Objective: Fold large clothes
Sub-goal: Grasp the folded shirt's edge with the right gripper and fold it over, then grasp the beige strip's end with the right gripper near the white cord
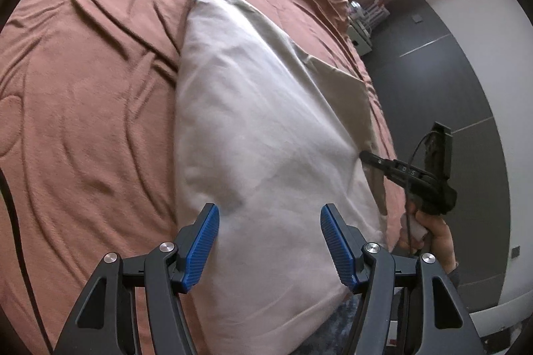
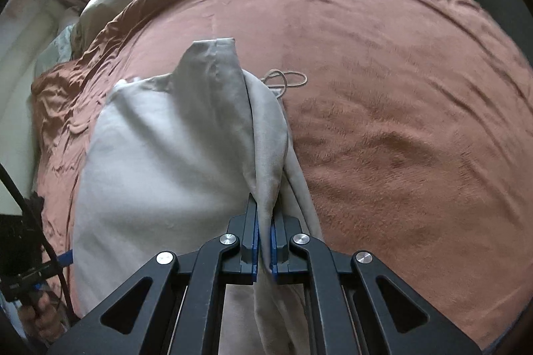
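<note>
Jaws of my left gripper (image 1: 269, 241) stand apart with nothing between the blue pads, hovering over the near end of the pale grey garment (image 1: 253, 128) spread on the rust-brown bed blanket (image 1: 93, 95). From the right wrist, my right gripper (image 2: 265, 238) is clamped on a gathered fold of that garment (image 2: 160, 155), its drawstring (image 2: 286, 78) lying on the blanket (image 2: 399, 122) beyond.

Bed cover (image 1: 93, 108): rust-brown cloth, matt, napped, creased. Garment (image 1: 253, 128): pale grey woven cloth, matt, smooth. Left gripper (image 1: 269, 241): matt black plastic, ribbed blue pads (image 1: 203, 241), shiny metal pins.
</note>
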